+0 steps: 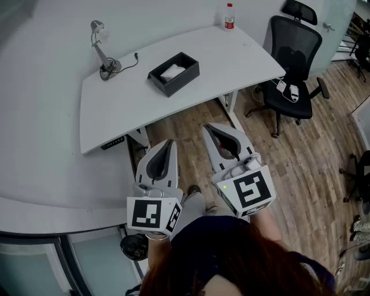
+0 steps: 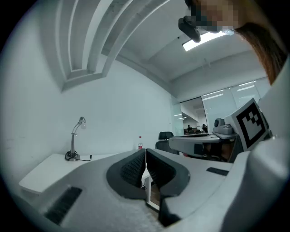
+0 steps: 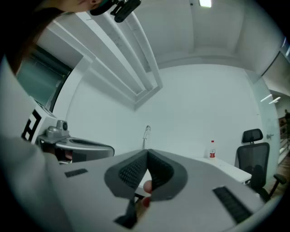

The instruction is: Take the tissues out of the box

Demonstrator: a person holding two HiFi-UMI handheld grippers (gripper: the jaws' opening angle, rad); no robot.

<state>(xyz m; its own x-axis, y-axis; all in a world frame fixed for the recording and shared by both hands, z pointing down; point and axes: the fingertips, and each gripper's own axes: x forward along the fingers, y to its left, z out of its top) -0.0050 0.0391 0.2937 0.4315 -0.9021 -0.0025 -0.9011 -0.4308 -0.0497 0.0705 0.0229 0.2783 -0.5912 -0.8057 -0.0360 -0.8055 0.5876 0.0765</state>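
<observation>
A black open-topped tissue box [image 1: 174, 73] stands on the white desk [image 1: 231, 58], with white tissue [image 1: 173, 70] showing inside it. Both grippers are held close to the person's body, over the wooden floor and well short of the desk. My left gripper [image 1: 169, 142] is shut, its ribbed pads [image 2: 136, 166] pressed together with nothing between them. My right gripper [image 1: 209, 126] is shut too, and its pads [image 3: 136, 170] meet on nothing. The box is hidden in both gripper views.
A desk lamp [image 1: 103, 55] with its cord stands at the desk's left end, a red-labelled bottle [image 1: 229, 16] at the far right corner. A black office chair [image 1: 292, 58] stands right of the desk. A curved white counter [image 1: 34, 173] runs along the left.
</observation>
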